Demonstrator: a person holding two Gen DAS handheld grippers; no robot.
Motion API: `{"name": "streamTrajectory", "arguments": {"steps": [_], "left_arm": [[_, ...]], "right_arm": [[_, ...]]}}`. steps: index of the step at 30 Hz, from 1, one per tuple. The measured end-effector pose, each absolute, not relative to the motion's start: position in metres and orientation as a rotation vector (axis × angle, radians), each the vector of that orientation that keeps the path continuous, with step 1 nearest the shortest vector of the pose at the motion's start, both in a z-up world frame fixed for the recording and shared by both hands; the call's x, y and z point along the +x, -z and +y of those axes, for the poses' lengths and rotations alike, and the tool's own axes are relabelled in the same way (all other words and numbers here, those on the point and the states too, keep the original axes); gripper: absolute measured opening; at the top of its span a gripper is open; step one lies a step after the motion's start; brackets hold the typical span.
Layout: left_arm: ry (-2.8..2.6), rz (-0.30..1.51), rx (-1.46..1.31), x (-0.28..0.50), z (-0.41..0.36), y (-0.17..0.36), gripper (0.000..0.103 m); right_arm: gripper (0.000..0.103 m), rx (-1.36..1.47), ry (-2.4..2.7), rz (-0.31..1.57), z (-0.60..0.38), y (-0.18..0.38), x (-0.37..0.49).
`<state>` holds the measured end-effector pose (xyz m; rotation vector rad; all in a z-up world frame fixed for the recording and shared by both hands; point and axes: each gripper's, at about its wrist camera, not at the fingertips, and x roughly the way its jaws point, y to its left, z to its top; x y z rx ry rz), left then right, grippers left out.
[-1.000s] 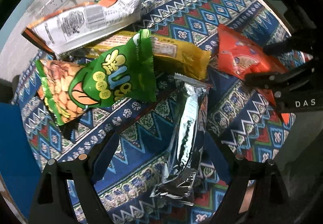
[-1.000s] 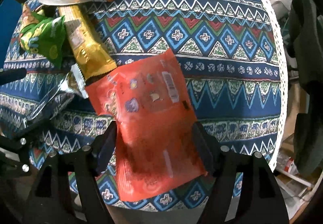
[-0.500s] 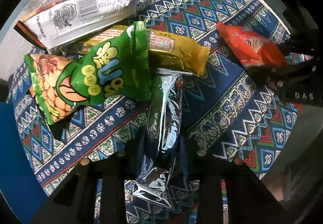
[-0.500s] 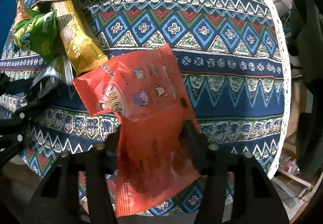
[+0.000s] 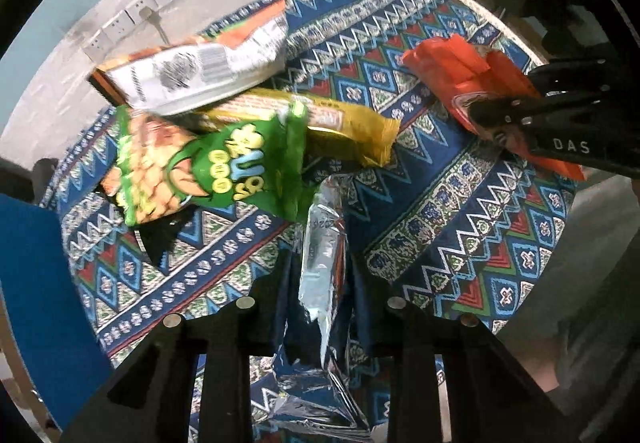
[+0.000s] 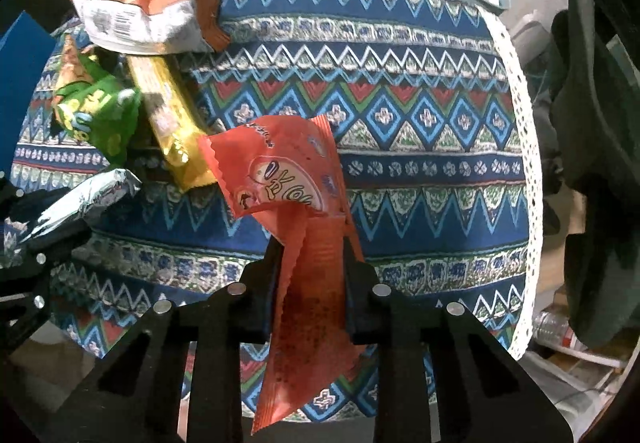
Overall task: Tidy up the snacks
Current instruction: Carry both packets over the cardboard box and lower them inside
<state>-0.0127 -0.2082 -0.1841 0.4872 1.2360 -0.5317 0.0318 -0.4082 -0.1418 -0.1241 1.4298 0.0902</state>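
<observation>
- A crinkled silver foil snack packet point(image 5: 320, 263) is clamped between the jaws of the left gripper point(image 5: 318, 307), which were spread wide around it a second ago and are now fully closed on it.
- A flat orange-red plastic snack pouch point(image 6: 308, 263) is pinched by the right gripper point(image 6: 310, 283); its jaws have just been closing, with the pouch between them, and are now tight on its middle.
- Both packets have been raised from the blue, red and green patterned tablecloth point(image 6: 420, 179); earlier they lay flat on it, and now the orange-red pouch hangs folded over, its upper half drooping forward.
- Three packets are left in a loose overlapping pile at the far left of the cloth: a green peanut bag point(image 5: 208, 171), a long yellow bar wrapper point(image 5: 344, 127) and a white-backed orange bag point(image 5: 192, 75).
- Picking-up appears finished for these two; carrying them to a sorting place is judged the step ahead, though no container is visible.
</observation>
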Motion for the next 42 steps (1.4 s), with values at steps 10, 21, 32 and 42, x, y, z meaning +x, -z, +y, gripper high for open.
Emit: {"name": "streamTrajectory", "arguments": {"steps": [10,21,32,42], "left_arm": [[0.518,1.195,0.422,-0.009,-0.178,0.155,0.027],[0.432,1.104,0.364,0.003,-0.143,0.122,0.027],[0.351,1.047,0.302,0.014,-0.103,0.093,0.027],[0.255,0.994,0.265,0.02,-0.061,0.074,0.027]], "right_arm": [[0.022,-0.126,-0.145,1.318,-0.377,0.095,0.042],[0.022,-0.123,-0.222,1.233,-0.341,0.08,0.055],[0.022,-0.134,-0.309,1.158,-0.303,0.049,0.06],[0.022,-0.157,-0.406,1.106,-0.254,0.029,0.071]]}}
